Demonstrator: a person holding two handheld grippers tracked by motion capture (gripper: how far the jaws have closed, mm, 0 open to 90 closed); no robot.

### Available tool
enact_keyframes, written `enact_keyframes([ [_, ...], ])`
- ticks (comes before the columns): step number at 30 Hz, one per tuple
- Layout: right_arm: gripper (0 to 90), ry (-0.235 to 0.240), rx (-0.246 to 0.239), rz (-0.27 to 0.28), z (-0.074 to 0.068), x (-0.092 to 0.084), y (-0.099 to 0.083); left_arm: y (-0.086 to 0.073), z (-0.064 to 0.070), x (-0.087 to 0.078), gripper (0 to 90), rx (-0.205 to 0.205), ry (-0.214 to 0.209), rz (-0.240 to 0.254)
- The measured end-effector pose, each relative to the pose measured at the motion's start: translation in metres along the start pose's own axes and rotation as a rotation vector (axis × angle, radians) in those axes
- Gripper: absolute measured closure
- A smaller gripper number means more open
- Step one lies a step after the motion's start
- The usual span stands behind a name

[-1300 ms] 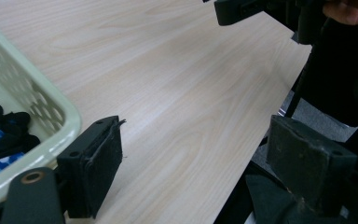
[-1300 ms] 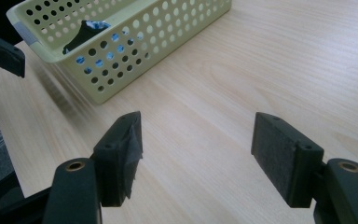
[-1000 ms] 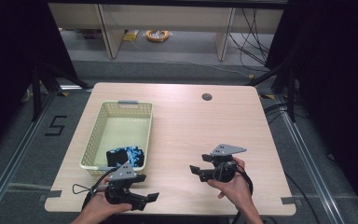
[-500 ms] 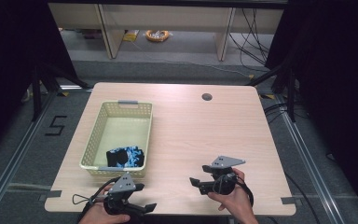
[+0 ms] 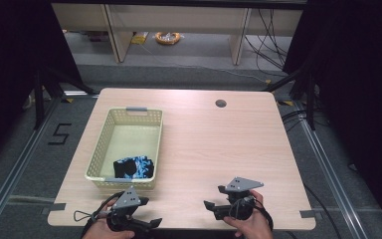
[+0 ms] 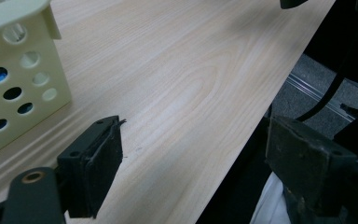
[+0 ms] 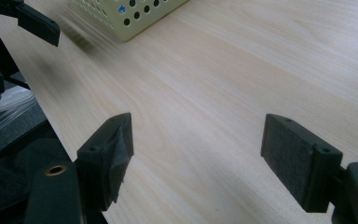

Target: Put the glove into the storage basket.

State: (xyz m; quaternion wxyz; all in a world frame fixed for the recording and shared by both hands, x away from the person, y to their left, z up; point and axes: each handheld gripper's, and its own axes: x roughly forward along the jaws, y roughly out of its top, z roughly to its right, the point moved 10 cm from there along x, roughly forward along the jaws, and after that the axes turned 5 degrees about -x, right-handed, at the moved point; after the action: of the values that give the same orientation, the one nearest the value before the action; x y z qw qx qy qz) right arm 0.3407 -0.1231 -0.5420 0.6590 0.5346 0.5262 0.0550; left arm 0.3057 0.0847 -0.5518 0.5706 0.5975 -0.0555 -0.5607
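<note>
I have both grippers low at the table's (image 5: 204, 149) near edge, well apart from each other. My left gripper (image 5: 146, 225) sits at the near left corner, just in front of the yellow basket (image 5: 99, 157), with its jaws spread wide and nothing between them; one jaw hangs past the table's edge. My right gripper (image 5: 214, 208) rests toward the near right, its jaws having just been opening, wide apart over bare wood with nothing between them. The black-and-blue cloth (image 5: 134, 167) lies inside the basket, at its near end.
</note>
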Motion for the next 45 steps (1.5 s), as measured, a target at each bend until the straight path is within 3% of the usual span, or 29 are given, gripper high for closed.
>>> enact_keyframes([
  [1, 25.4, 0.015, -0.024, 0.007, -0.001, 0.001, 0.0, 0.0, 0.0, 0.0, 18.3, -0.001, 0.004, 0.009],
  [2, 24.8, 0.007, -0.013, 0.003, -0.002, 0.0, -0.001, -0.001, 0.001, 0.001, 18.3, -0.025, 0.004, 0.008],
  [5, 22.9, -0.002, -0.021, -0.003, -0.003, 0.0, -0.005, -0.003, -0.001, 0.0, 18.3, -0.008, 0.014, 0.008],
  [6, 21.7, -0.008, -0.01, -0.006, -0.005, -0.001, -0.007, -0.006, -0.003, 0.0, 18.3, 0.027, 0.024, -0.004],
  [12, 20.0, 0.003, -0.019, -0.015, -0.007, 0.0, -0.014, -0.01, -0.005, -0.001, 18.3, 0.029, 0.033, -0.013],
  [13, 19.2, -0.013, -0.012, -0.023, -0.007, -0.001, -0.016, -0.012, -0.005, -0.001, 18.2, 0.01, 0.04, -0.016],
  [14, 18.1, -0.012, -0.011, -0.036, -0.007, -0.001, -0.02, -0.014, -0.009, -0.003, 18.1, 0.054, 0.053, -0.03],
  [15, 18.1, -0.012, -0.011, -0.036, -0.007, -0.001, -0.02, -0.014, -0.009, -0.003, 18.0, 0.054, 0.053, -0.03],
  [16, 18.0, -0.013, 0.002, -0.048, -0.009, 0.0, -0.025, -0.014, -0.007, -0.001, 17.8, 0.026, 0.05, -0.005],
  [18, 17.7, -0.016, -0.013, -0.046, -0.009, 0.0, -0.029, -0.02, -0.007, -0.002, 17.7, 0.012, 0.05, -0.026],
  [19, 17.7, -0.016, -0.013, -0.046, -0.009, 0.0, -0.029, -0.02, -0.007, -0.002, 17.6, 0.012, 0.05, -0.026],
  [20, 17.6, -0.006, -0.008, -0.06, -0.011, -0.001, -0.031, -0.022, -0.009, -0.003, 17.6, 0.041, 0.051, -0.036],
  [22, 17.1, -0.019, -0.02, -0.072, -0.012, -0.002, -0.036, -0.022, -0.012, -0.004, 17.6, 0.045, 0.069, -0.027],
  [25, 17.1, -0.01, -0.022, -0.074, -0.013, -0.002, -0.039, -0.02, -0.012, -0.004, 17.6, 0.022, 0.075, 0.013],
  [26, 17.1, -0.015, -0.035, -0.083, -0.013, -0.003, -0.04, -0.022, -0.012, -0.006, 17.6, 0.005, 0.078, -0.004],
  [27, 17.1, -0.032, -0.02, -0.089, -0.013, -0.005, -0.042, -0.022, -0.014, -0.006, 17.6, 0.028, 0.074, -0.011],
  [29, 17.1, -0.04, -0.048, -0.094, -0.012, -0.004, -0.045, -0.023, -0.013, -0.005, 17.5, 0.003, 0.075, -0.003],
  [33, 17.1, -0.04, -0.058, -0.104, -0.012, -0.003, -0.047, -0.026, -0.016, -0.006, 17.5, 0.045, 0.078, -0.038],
  [35, 17.1, -0.049, -0.043, -0.092, -0.013, -0.002, -0.046, -0.024, -0.014, -0.004, 17.5, 0.016, 0.07, -0.011],
  [37, 17.2, -0.044, -0.062, -0.107, -0.013, -0.003, -0.047, -0.024, -0.016, -0.003, 17.5, 0.02, 0.076, -0.008],
  [38, 17.2, -0.047, -0.069, -0.104, -0.012, -0.003, -0.047, -0.027, -0.017, -0.004, 17.5, 0.014, 0.085, -0.03],
  [39, 17.2, -0.045, -0.054, -0.119, -0.013, -0.004, -0.048, -0.024, -0.016, -0.003, 17.3, 0.008, 0.077, -0.003],
  [42, 17.1, -0.059, -0.053, -0.091, -0.008, -0.003, -0.047, -0.024, -0.017, -0.002, 16.0, 0.008, 0.078, 0.001],
  [43, 17.1, -0.059, -0.053, -0.091, -0.008, -0.003, -0.047, -0.026, -0.02, -0.003, 16.0, 0.006, 0.09, -0.02],
  [45, 17.2, -0.064, -0.046, -0.12, -0.007, -0.006, -0.049, -0.024, -0.019, -0.003, 15.9, 0.005, 0.083, -0.001],
])
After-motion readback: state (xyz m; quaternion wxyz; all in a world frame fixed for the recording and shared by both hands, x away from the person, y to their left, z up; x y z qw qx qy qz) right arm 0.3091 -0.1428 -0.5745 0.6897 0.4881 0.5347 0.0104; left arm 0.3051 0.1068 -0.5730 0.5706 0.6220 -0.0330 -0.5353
